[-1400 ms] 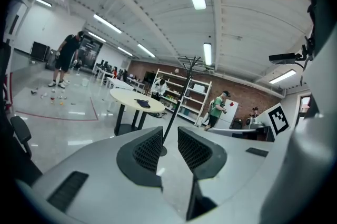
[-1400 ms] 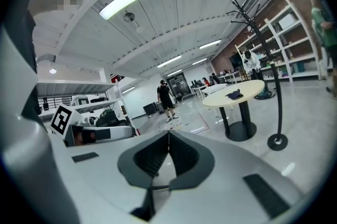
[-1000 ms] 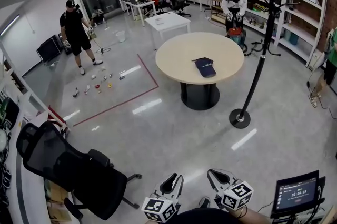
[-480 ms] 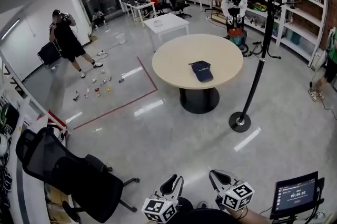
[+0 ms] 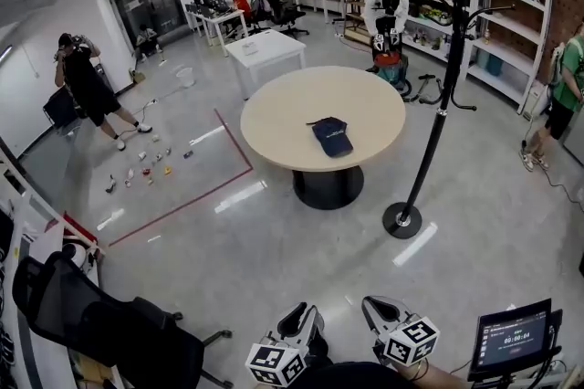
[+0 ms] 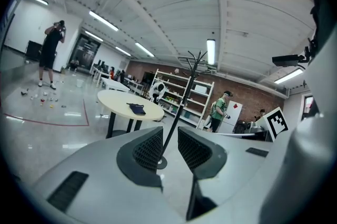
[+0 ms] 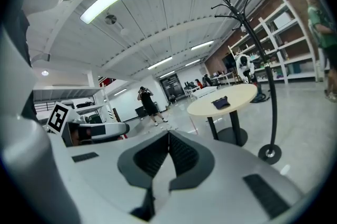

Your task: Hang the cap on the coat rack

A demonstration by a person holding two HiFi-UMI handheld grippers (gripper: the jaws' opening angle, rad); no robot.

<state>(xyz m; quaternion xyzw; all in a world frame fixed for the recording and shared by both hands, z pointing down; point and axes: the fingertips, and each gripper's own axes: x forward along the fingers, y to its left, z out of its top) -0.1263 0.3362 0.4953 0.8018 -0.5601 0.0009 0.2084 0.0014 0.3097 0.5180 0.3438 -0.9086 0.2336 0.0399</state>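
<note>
Approach stage, I judge: the cap (image 5: pixel 331 136) lies on the round counter (image 5: pixel 274 118), with the coat rack (image 5: pixel 436 118) standing just beside the counter (nothing hung yet). The left gripper (image 5: pixel 306 314) and right gripper (image 5: pixel 375 307) are well short of the counter, jaws clenched and empty. Next they must reach the counter, open, and pinch the cap.

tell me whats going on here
A person holds the left gripper and the right gripper low in front of them, both shut and empty. The dark blue cap lies untouched on the round table across the room. The black coat rack stands on the floor beside that table. Nothing has been picked up yet.
</note>
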